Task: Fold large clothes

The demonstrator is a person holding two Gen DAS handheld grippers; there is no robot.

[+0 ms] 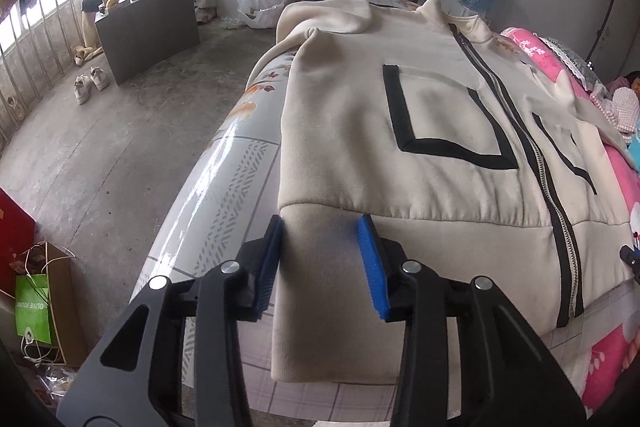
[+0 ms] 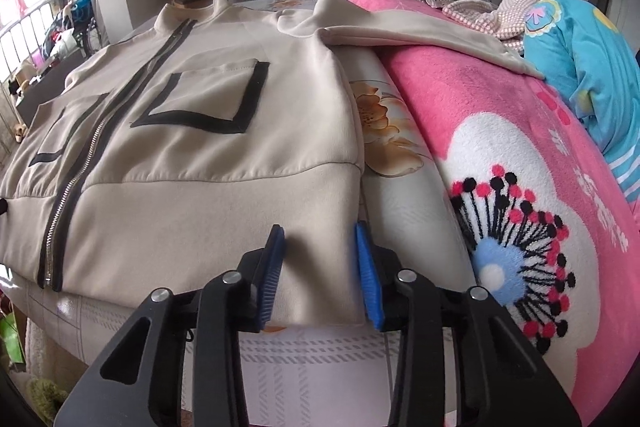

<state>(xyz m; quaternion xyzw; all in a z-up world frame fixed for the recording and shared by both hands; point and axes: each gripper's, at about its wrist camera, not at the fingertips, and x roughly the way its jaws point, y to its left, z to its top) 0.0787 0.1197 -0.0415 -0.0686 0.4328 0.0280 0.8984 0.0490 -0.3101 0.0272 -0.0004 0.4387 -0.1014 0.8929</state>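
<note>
Left gripper: bottom centre of the left wrist view, jaws partly open, its blue pads on either side of the jacket's lower left hem corner; whether the pads press the cloth cannot be told.
Jacket: cream, zipped, black-trimmed pockets, spread flat front-up across the middle of both views on the bed cover.
Zipper: runs diagonally through the left part of the right wrist view, closed.
Right gripper: bottom centre of the right wrist view, jaws partly open over the hem's right corner, pads at each side of the fabric; grip cannot be told.
Pink blanket: right of the jacket, one sleeve draped over its upper edge.
</note>
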